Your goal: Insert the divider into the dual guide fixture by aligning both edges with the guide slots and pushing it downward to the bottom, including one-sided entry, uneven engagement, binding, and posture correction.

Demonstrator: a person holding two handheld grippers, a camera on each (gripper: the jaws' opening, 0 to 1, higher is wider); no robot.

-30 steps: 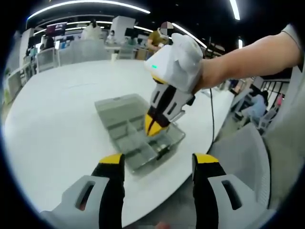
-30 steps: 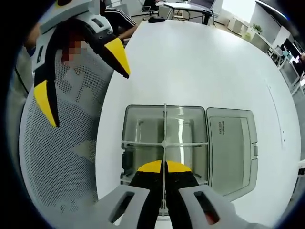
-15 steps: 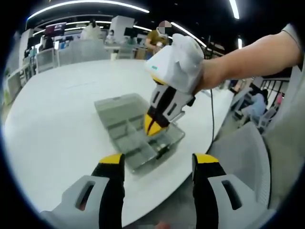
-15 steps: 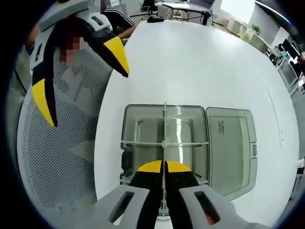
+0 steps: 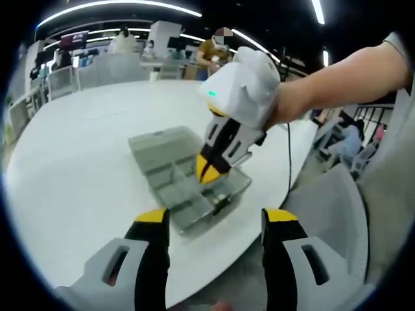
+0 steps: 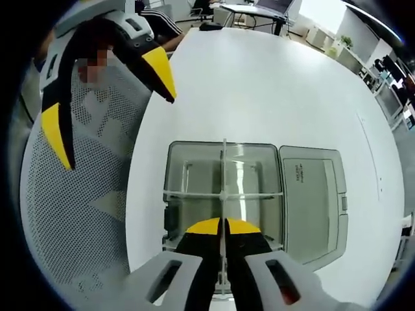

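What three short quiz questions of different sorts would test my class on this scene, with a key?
1. True or false: the right tongs are shut on the divider.
2. The left tongs are: A) open, holding nothing; B) shut on the lid; C) inside the box.
3. Fill in: the box sits on a white ____.

Key: 1 true; 2 A; 3 table.

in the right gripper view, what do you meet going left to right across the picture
left hand-held gripper over the mesh chair → clear box with the divider → open lid → bare white table
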